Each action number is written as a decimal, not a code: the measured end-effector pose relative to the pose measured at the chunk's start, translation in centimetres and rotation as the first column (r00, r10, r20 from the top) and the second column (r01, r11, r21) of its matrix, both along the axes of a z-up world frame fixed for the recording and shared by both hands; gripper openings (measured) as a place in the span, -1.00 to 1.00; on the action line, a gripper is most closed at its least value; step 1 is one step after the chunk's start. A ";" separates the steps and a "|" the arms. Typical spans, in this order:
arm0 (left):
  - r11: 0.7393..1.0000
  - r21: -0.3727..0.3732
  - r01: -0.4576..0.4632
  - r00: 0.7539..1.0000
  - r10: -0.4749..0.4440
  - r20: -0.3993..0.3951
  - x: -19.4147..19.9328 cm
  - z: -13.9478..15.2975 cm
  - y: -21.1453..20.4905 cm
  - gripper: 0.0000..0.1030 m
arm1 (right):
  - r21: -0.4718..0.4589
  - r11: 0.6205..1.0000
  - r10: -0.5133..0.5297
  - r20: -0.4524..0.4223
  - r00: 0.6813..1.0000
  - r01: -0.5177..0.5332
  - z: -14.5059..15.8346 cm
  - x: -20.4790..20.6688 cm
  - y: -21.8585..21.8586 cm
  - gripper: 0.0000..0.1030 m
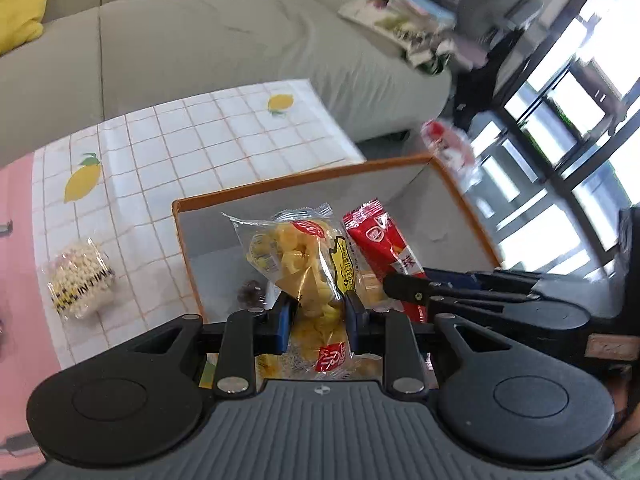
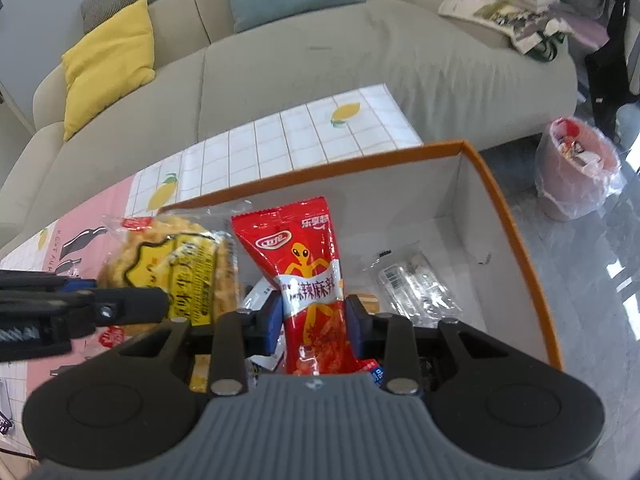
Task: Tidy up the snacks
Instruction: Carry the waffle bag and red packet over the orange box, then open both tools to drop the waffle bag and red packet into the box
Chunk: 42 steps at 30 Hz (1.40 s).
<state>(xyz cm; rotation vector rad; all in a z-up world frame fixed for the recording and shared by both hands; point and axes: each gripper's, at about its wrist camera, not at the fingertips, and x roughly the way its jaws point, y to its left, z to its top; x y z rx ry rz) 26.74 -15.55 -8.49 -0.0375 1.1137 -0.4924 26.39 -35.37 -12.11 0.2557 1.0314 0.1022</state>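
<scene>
A: Left gripper [image 1: 318, 312] clamps the clear packet of yellow crisps [image 1: 300, 264], right gripper [image 2: 314, 314] the glossy red snack sachet [image 2: 306, 280], both above the orange-rimmed white box [image 2: 516, 240].

B: Packets touching; releasing together risks snagging, or one slipping outside.

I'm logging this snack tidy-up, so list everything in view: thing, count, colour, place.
yellow snack pack: one, yellow, in left gripper above box
red snack pack: one, red, in right gripper above box
box: one, orange rim, white inside, on table
clear wrapper: one, transparent, inside box
popcorn pack: one, cream, on table
tablecloth: one, white checked, lemons
sofa: one, beige, behind table
bin: one, pink, floor
left gripper: one, black
right gripper: one, black
</scene>
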 end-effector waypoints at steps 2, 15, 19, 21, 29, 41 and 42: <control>0.999 0.037 0.022 1.000 -0.022 0.003 0.5 -0.6 -0.9 -0.44 | -0.013 1.000 -0.004 -0.011 1.000 0.004 -0.7 0.8 0.1 -0.39; 0.986 0.163 0.019 1.000 -0.017 -0.012 2.5 -4.0 -3.0 -0.42 | -0.138 0.989 0.033 -0.074 0.997 -0.043 -4.2 3.8 0.8 -0.37; 0.984 0.180 0.006 1.000 -0.008 0.015 2.3 -3.8 -2.7 -0.15 | -0.153 0.987 0.042 -0.091 0.995 -0.055 -4.6 3.8 1.3 -0.30; 0.981 0.192 0.008 1.000 -0.014 0.027 2.3 -3.6 -2.7 0.03 | -0.156 0.986 0.041 -0.101 0.994 -0.056 -4.8 3.8 1.5 -0.27; 0.982 0.189 0.018 0.993 -0.039 0.109 0.8 -0.9 -2.1 0.42 | -0.206 0.978 0.018 -0.081 0.997 -0.034 -3.6 2.7 1.7 0.08; 0.984 0.173 -0.051 0.955 -0.003 0.297 -4.8 4.6 1.3 0.48 | -0.196 0.979 -0.036 0.078 0.996 0.051 1.1 -3.3 2.9 0.56; 0.982 0.181 -0.052 0.952 -0.006 0.307 -5.3 4.9 1.6 0.48 | -0.193 0.979 -0.044 0.093 0.995 0.062 1.4 -3.9 3.3 0.56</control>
